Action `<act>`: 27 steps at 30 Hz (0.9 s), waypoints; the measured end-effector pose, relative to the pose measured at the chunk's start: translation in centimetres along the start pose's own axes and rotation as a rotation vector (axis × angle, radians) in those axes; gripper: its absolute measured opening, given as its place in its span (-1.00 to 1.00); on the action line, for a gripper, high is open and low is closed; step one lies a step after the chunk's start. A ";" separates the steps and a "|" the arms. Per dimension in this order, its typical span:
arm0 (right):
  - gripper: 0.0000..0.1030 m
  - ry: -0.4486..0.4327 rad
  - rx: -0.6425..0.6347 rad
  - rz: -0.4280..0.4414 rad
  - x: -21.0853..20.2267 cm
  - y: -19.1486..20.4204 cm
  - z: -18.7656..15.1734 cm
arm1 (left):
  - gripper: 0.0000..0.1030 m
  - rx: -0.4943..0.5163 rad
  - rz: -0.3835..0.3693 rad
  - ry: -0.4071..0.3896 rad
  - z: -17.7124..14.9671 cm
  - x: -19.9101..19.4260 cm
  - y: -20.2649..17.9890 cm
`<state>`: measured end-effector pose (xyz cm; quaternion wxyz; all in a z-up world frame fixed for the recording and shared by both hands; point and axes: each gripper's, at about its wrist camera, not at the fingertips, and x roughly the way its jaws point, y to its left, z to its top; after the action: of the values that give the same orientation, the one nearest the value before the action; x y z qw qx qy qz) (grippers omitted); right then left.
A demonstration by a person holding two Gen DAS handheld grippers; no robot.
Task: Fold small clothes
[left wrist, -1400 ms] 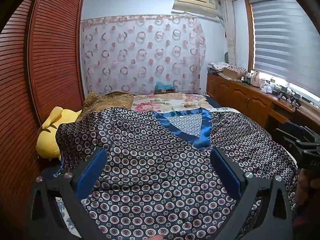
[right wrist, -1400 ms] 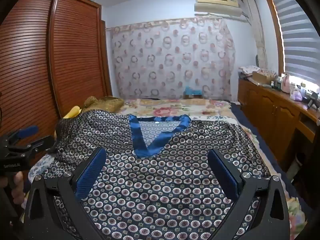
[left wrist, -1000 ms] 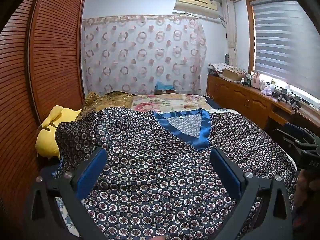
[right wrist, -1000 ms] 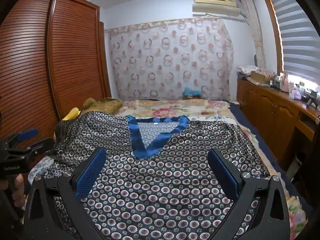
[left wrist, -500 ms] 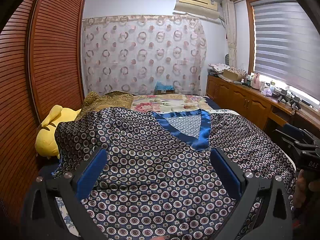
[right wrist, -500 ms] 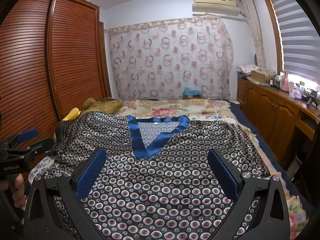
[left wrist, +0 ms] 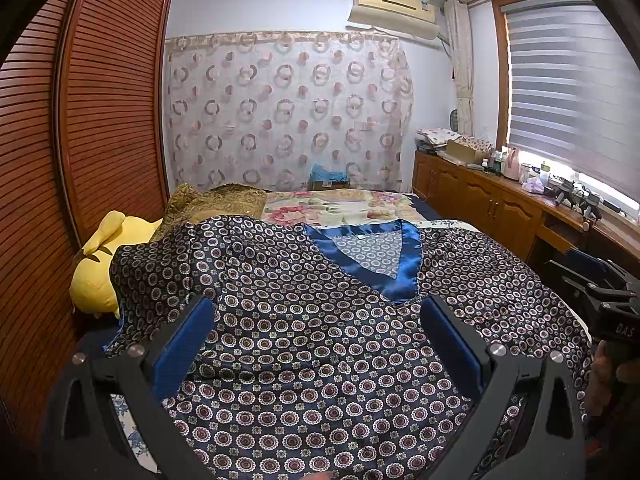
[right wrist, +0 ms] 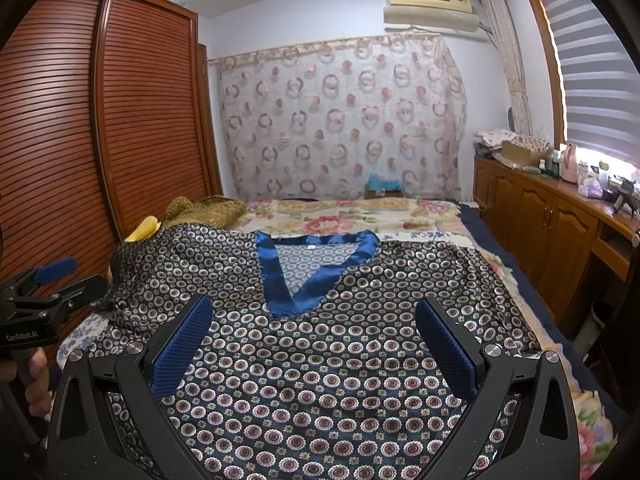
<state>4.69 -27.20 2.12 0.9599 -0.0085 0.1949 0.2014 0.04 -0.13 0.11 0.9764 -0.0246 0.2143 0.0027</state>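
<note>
Nothing has shifted: both grippers, left gripper (left wrist: 316, 344) and right gripper (right wrist: 314, 340), hover wide-jawed, empty, over the navy circle-print satin top (right wrist: 320, 360), its near hem cut off.

Shirt (left wrist: 304, 332) on bed (right wrist: 352, 210), toy (left wrist: 100, 264) at its left.

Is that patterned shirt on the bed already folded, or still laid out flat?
Still spread out. The shirt lies open across the bed, blue V-neck facing up, both sleeves out to the sides.
</note>
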 end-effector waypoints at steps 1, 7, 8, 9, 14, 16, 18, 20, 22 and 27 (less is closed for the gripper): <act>1.00 -0.001 -0.001 -0.002 0.0 0.0 0.0 | 1.00 -0.001 -0.001 0.000 0.0 0.0 0.0; 1.00 -0.001 0.000 -0.003 -0.1 0.0 0.2 | 1.00 -0.001 0.002 -0.004 0.1 -0.1 -0.1; 1.00 -0.001 0.000 -0.002 0.0 0.0 0.2 | 1.00 -0.002 0.002 -0.005 0.2 -0.1 -0.1; 1.00 -0.001 -0.002 -0.002 0.0 -0.1 0.2 | 1.00 -0.002 0.001 -0.008 0.3 -0.3 -0.2; 1.00 -0.003 -0.002 -0.003 0.0 -0.1 0.2 | 1.00 0.000 0.000 -0.015 0.4 -0.6 -0.4; 1.00 -0.004 -0.001 -0.003 0.0 0.0 0.2 | 1.00 0.001 0.000 -0.016 0.4 -0.6 -0.3; 1.00 -0.004 -0.001 -0.003 0.0 0.0 0.2 | 1.00 0.002 -0.001 -0.018 0.3 -0.7 -0.4; 1.00 -0.004 -0.001 -0.003 0.0 0.0 0.2 | 1.00 0.004 -0.001 -0.019 0.3 -0.7 -0.5; 1.00 -0.005 -0.001 -0.003 0.0 0.0 0.2 | 1.00 0.005 -0.001 -0.020 0.3 -0.8 -0.4; 1.00 -0.007 -0.001 -0.004 -0.1 0.0 0.2 | 1.00 0.006 -0.001 -0.021 0.4 -0.8 -0.5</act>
<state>4.71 -27.21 2.34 0.9610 -0.0087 0.1913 0.1998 -0.57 -0.59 0.83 0.9787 -0.0220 0.2041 0.0021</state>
